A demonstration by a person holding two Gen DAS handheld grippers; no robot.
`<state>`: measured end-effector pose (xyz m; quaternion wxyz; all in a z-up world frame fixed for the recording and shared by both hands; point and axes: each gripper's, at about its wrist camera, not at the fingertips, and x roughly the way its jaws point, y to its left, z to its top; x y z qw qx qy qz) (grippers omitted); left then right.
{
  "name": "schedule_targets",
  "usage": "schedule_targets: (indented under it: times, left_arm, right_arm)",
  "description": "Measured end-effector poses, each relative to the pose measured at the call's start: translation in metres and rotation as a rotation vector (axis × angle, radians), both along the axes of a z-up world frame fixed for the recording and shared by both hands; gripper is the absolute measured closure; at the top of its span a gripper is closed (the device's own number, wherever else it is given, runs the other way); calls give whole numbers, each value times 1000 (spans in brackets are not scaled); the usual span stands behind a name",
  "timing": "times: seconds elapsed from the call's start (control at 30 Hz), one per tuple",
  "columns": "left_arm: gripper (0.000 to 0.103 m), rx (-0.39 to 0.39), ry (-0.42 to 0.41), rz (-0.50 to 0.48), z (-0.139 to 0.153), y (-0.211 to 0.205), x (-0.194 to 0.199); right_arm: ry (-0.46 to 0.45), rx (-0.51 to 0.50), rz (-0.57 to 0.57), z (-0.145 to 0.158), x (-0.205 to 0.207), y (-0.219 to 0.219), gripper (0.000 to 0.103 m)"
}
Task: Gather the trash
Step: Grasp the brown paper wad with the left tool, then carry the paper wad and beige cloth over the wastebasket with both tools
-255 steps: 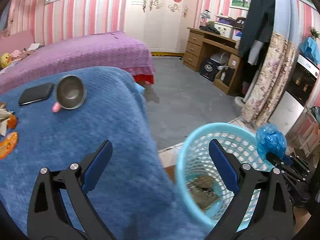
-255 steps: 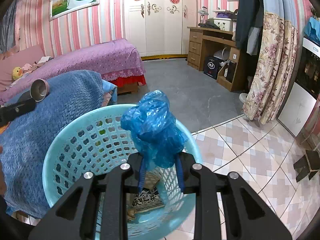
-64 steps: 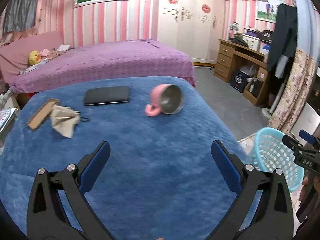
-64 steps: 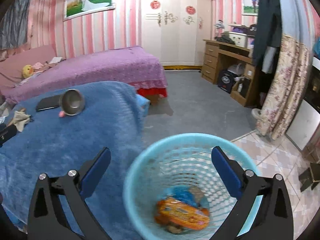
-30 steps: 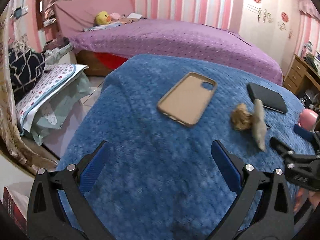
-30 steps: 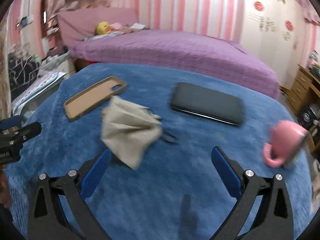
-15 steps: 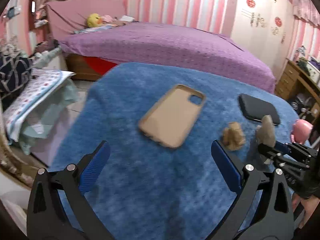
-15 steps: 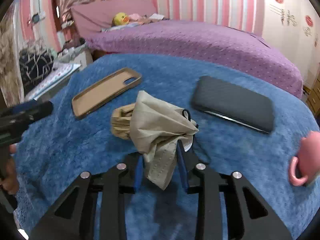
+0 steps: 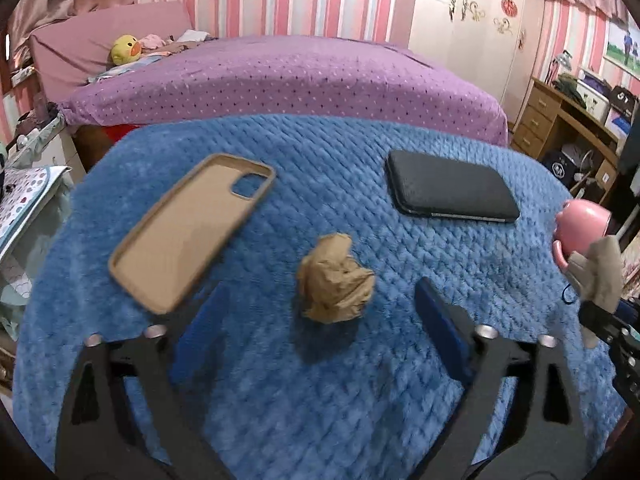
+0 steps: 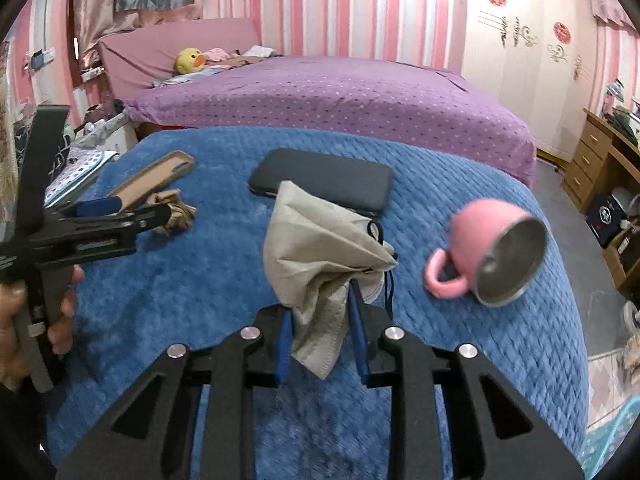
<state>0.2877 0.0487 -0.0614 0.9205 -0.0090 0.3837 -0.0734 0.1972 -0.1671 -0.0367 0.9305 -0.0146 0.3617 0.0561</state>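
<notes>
Trash on blue blanket (image 9: pixel 280 380) | grey face mask (image 10: pixel 320 240): clamped in right gripper (image 10: pixel 320 340), lifted | crumpled brown paper (image 9: pixel 334 282): lying between closing, untouching jaws of left gripper (image 9: pixel 320 312)

Your right gripper (image 10: pixel 320 330) has black angular arms with triangular cut-outs; silver screws dot the joints; its fingers (image 10: pixel 285 340) carry blue pads. Your left gripper (image 9: pixel 318 320) matches, black-framed, silver-screwed, blue-padded.
</notes>
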Motion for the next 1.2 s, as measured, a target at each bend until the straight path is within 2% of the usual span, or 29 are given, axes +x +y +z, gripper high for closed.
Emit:
schedule_targets:
  times: [0.03, 0.07, 0.1, 0.4, 0.53, 0.67, 1.0, 1.2]
  left_arm:
    - [33, -3, 7, -6, -2, -1, 2]
    - [52, -13, 19, -19, -5, -3, 4]
    - [65, -26, 29, -32, -6, -4, 4]
    - [65, -11, 10, -43, 7, -17, -34]
    - [65, 15, -1, -39, 13, -26, -58]
    - [65, 4, -31, -45, 23, -37, -79]
    - [65, -13, -99, -30, 63, -94, -151]
    - [65, -24, -112, -85, 73, -148, -187]
  right_arm:
    - [1, 5, -7, -3, -2, -4, 78]
    - [2, 7, -12, -6, -3, -7, 78]
    - [4, 12, -20, -10, -4, -12, 78]
    - [-12, 1, -65, -21, -11, -35, 78]
    - [-26, -19, -63, -22, -27, -43, 78]
    - [-50, -21, -60, -14, -47, -52, 78]
    - [-77, 27, -72, 17, -104, -98, 78]
    - [-82, -17, -144, 32, -159, -163, 78]
